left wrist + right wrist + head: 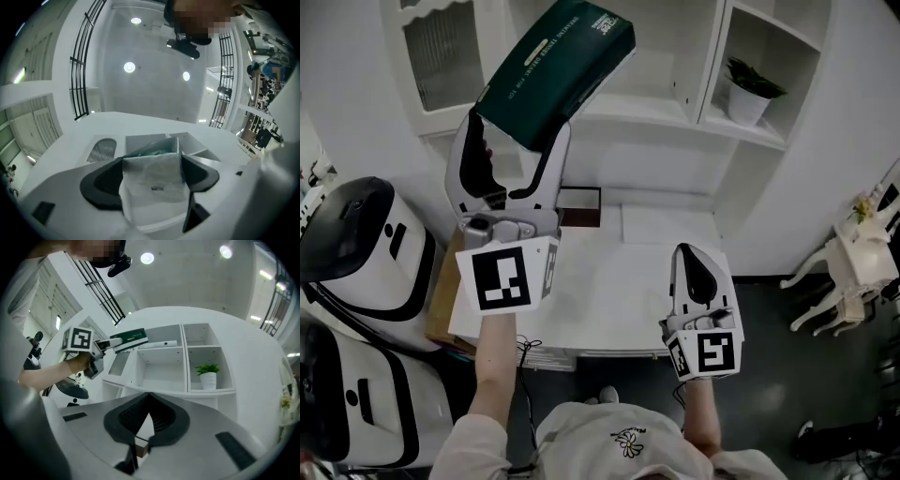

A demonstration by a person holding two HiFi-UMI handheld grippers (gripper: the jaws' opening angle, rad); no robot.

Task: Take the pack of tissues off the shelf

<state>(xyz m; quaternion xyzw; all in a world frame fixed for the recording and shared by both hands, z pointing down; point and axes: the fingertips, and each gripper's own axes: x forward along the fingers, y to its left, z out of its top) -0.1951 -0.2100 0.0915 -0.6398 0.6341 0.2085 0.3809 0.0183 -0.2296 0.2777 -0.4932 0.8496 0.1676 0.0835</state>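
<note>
The pack of tissues (558,70) is a dark green soft pack with pale print. It hangs tilted in the air in front of the white shelf unit (675,117), and my left gripper (517,131) is shut on its lower end. In the left gripper view the pack's pale end (152,183) fills the gap between the black pads. My right gripper (692,255) hovers low over the white table (609,281), shut with nothing in it; its pads (159,416) meet at the tips. From the right gripper view the held pack (129,340) shows at the shelf's upper left compartment.
A potted plant (748,94) stands in the right shelf compartment. A dark framed box (579,206) lies at the table's back edge. Black-and-white appliances (356,244) stand to the left of the table, and a white chair (848,267) to the right.
</note>
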